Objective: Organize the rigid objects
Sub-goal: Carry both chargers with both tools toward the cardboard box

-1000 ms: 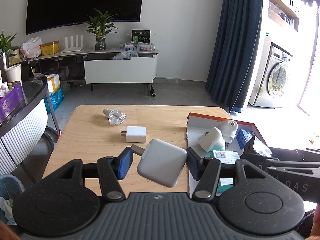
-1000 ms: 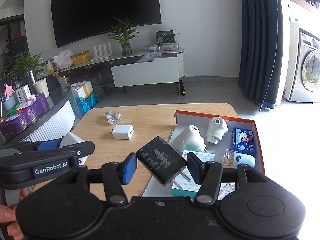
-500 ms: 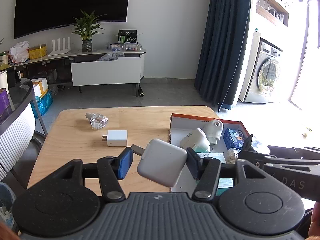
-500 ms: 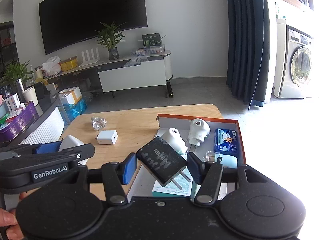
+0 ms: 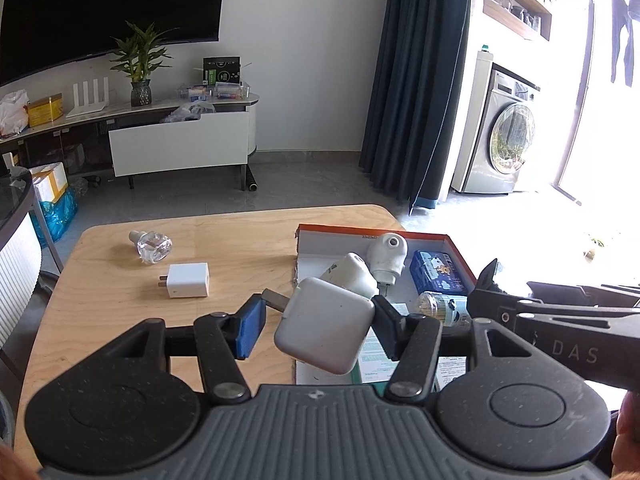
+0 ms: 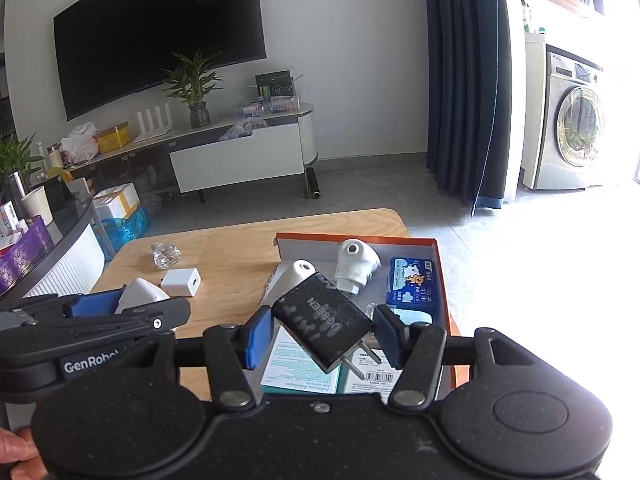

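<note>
The left gripper (image 5: 318,326) is clamped on a white charger (image 5: 325,328), the right gripper (image 6: 324,334) on a black charger (image 6: 322,320), both above the orange-rimmed box (image 6: 438,276) (holding two white plug-in units (image 6: 356,262), a blue packet (image 6: 412,286)) on the tabletop (image 5: 224,248).

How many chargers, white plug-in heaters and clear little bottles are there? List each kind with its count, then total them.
Chargers: 3. The white charger is in the left tool, the black charger is in the right tool, and the small white charger is on the table.
Plug-in heaters: 2. The near heater and the far heater are in the box.
Clear bottles: 2. There is a table bottle and a box bottle.
Total: 7
</note>
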